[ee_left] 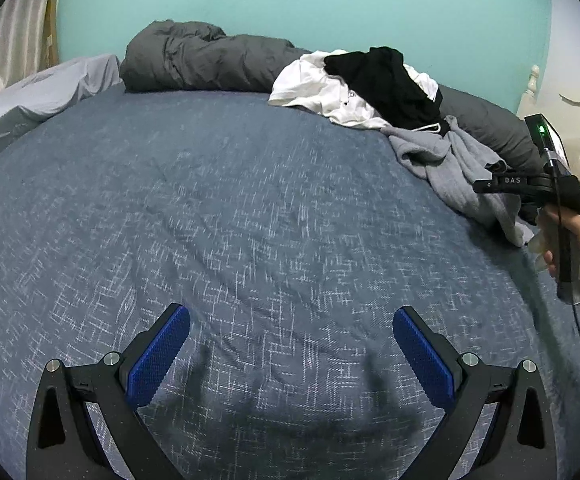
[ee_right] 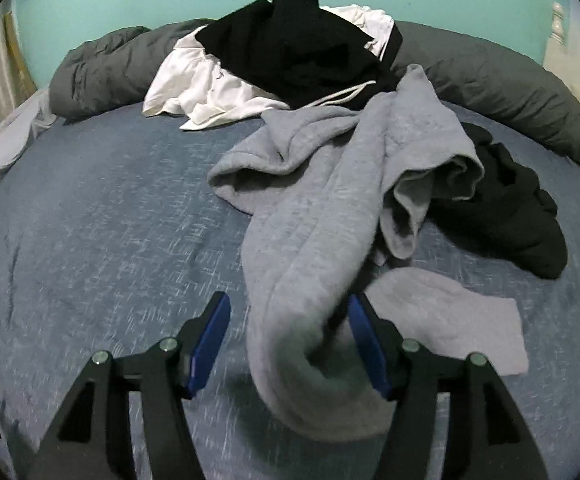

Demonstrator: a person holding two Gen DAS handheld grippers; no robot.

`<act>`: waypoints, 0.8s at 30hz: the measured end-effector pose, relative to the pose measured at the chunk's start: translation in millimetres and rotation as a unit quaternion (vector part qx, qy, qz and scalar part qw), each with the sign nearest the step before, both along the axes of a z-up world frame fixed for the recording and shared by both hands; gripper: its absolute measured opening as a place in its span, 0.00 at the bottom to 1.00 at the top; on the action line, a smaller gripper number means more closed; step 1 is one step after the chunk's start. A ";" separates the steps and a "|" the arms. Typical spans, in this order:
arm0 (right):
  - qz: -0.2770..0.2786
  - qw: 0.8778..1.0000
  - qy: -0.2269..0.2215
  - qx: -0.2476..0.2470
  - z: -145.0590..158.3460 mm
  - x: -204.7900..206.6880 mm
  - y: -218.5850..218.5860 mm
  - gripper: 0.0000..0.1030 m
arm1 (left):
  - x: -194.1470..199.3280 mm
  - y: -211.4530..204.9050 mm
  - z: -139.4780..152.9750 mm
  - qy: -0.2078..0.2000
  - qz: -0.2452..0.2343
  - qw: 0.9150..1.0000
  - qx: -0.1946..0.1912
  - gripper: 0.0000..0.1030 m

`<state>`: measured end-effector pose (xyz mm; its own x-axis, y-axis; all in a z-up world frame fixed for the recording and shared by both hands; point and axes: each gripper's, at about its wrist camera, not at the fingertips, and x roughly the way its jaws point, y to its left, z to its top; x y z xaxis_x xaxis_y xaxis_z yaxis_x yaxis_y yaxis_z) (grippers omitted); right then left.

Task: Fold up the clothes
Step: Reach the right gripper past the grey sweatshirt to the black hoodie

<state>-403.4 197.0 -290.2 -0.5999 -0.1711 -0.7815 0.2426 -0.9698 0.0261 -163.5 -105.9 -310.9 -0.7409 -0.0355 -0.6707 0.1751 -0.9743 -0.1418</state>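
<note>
**Right wrist view: grey garment end sits between spread fingers, left gripper over bare bed**

Right wrist view, nearest first: right gripper (ee_right: 286, 340) has its fingers apart, and the near end of the grey sweat garment (ee_right: 330, 200) bulges up between them. The cloth touches or hides the right-hand blue pad; the left-hand pad stands clear of it with bedspread showing in the gap. Not clamped. Frame is motion-blurred here, so actual contact is unclear. The garment's long axis runs from the fingers away toward the pile, roughly in line with the gripper, slightly rightward. A flat grey flap (ee_right: 462, 312) lies just right of the fingers.

Further out: a crumpled black garment (ee_right: 518, 216) to the right, touching the grey one. Beyond, a black top (ee_right: 298, 44) lies on a white shirt (ee_right: 194, 80), both against the dark grey duvet roll (ee_right: 102, 72) at the far edge.

Left wrist view: left gripper (ee_left: 290, 360) has fingers wide apart, nothing between them, only blue bedspread (ee_left: 210, 200) below. The clothes pile lies far ahead and to its right.

Judgement: the right gripper is much nearer to the grey garment; the left would need to cross rightward. All clothes visible are crumpled, none lies folded.
</note>
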 end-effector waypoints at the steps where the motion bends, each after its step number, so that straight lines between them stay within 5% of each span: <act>1: -0.002 1.000 0.002 0.003 -1.5 0.2 0.8 0.61 | 0.2 -0.1 -0.1 0.000 0.000 1.000 -0.001 1.00; 9: -0.019 0.999 0.016 0.030 -13.6 1.8 7.6 0.53 | -1.3 -4.1 5.7 0.002 0.008 1.000 -0.007 1.00; 16: -0.062 0.993 0.062 0.084 11.3 0.4 26.5 0.53 | -3.4 -10.7 13.2 0.007 0.023 1.000 -0.008 1.00; 24: -0.068 0.992 0.103 0.030 29.9 -31.9 38.2 0.53 | -23.7 -5.8 -8.4 -0.036 -0.001 0.999 0.000 1.00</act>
